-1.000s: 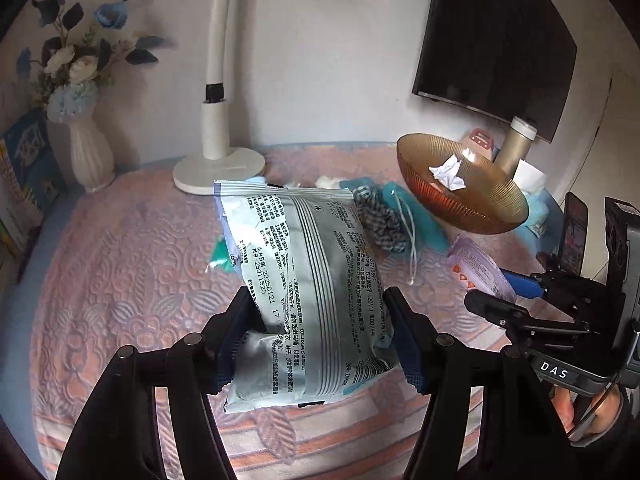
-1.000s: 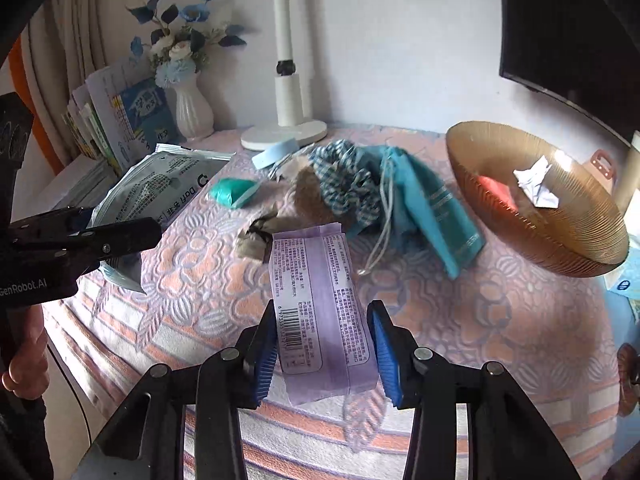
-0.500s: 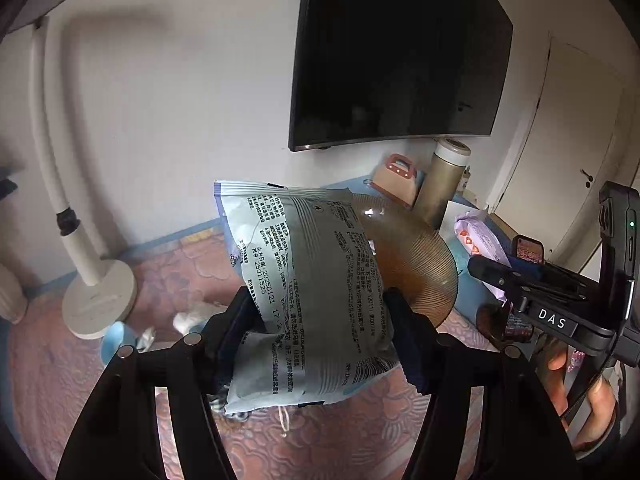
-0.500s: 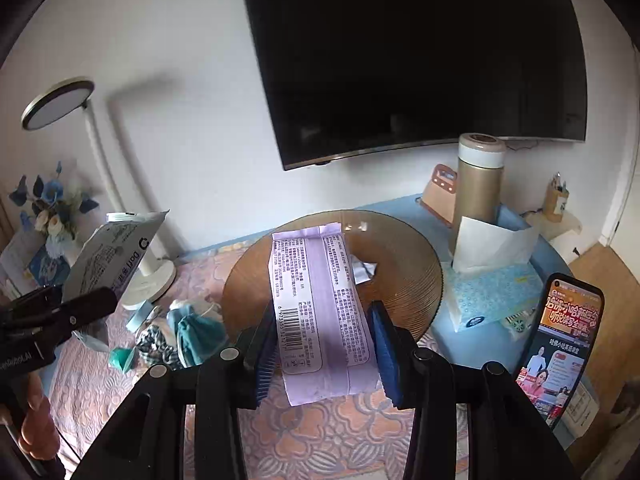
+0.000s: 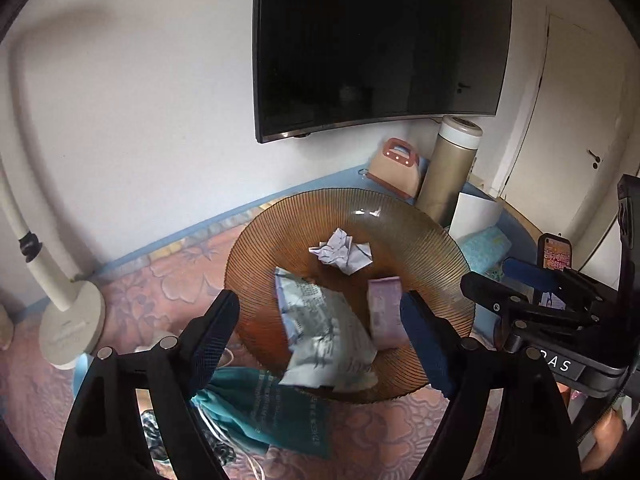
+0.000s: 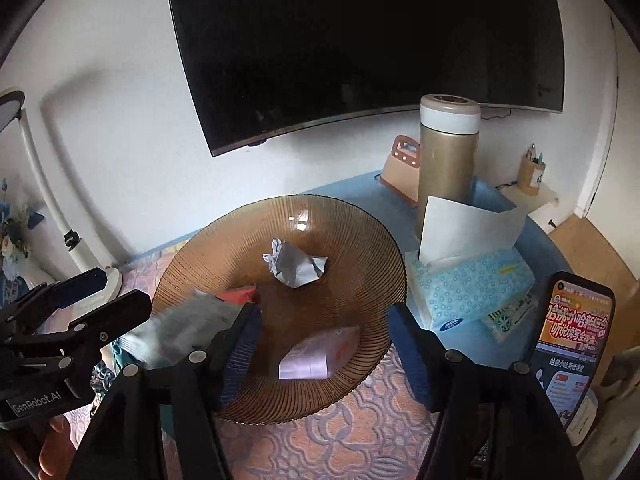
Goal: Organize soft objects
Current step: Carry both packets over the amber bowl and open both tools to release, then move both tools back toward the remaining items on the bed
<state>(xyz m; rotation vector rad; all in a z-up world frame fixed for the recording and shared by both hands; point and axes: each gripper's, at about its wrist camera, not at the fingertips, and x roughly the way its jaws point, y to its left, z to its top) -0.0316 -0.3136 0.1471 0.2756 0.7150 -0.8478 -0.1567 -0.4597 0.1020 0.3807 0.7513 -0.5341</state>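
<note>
Left gripper [image 5: 320,316] fingers spread, just been opening, nothing pinched: grey-white packet [image 5: 326,336] lies blurred in the near-left of the amber bowl [image 5: 440,236]. Right gripper [image 6: 324,336] fingers also spread, just opening; purple packet [image 6: 316,354] sits loose in the bowl's near side. Crumpled paper [image 6: 296,264] at bowl centre. Both packets look light, soft, crinkly and slippery film; best pinched across the flat middle. Teal pouch [image 5: 264,412] left on the desk, near-left of the bowl.
</note>
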